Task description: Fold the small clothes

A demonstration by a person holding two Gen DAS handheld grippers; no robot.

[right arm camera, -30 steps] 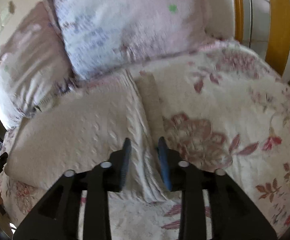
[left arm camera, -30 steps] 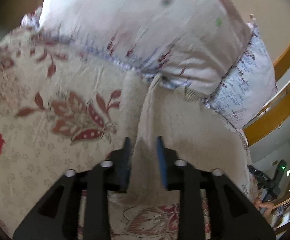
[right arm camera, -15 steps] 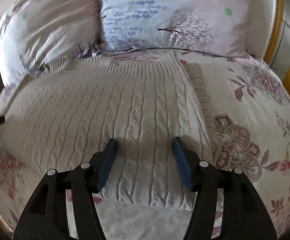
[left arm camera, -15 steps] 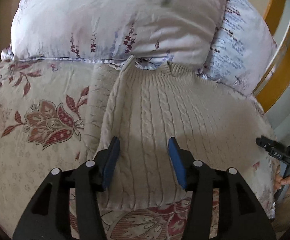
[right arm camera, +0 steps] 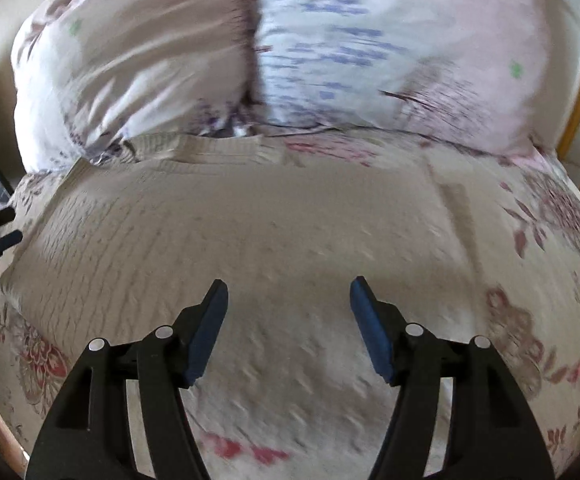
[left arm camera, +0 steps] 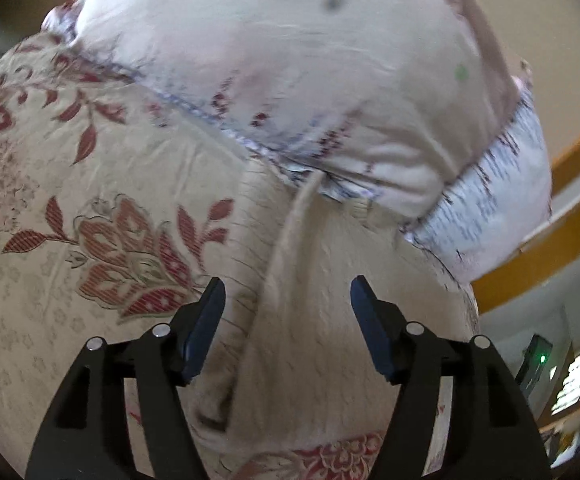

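Your left gripper has its jaws spread wide with nothing between them. It hangs over the left edge of the sweater, and the blue pads sit above the knit. Your right gripper is just as wide and just as empty, poised over the lower middle of the same sweater.

You appear to be between grips: the garment lies spread flat on the bed, with the hem near you and the neckline at twelve o'clock, touching the pillows. No fold across the body shows yet, so I judge the folding is barely begun.

In the left view a long raised ridge runs from about one o'clock down toward the jaws; it looks like a side edge or a sleeve lying along the body, though blur keeps me from saying which. The next move probably calls for lowering the left jaws onto that edge and closing on the thick knit alone, without catching the cover beneath it.

The sweater is cream cable knit, ribbed in long rows, soft and bulky, so it should pinch easily but sag if lifted by one point. Below it the bedspread is thin, slightly creased cloth printed with red flowers. At twelve o'clock stand two plump pillows, one pale pink, one with blue print. A curved wooden bed frame shows at three o'clock.
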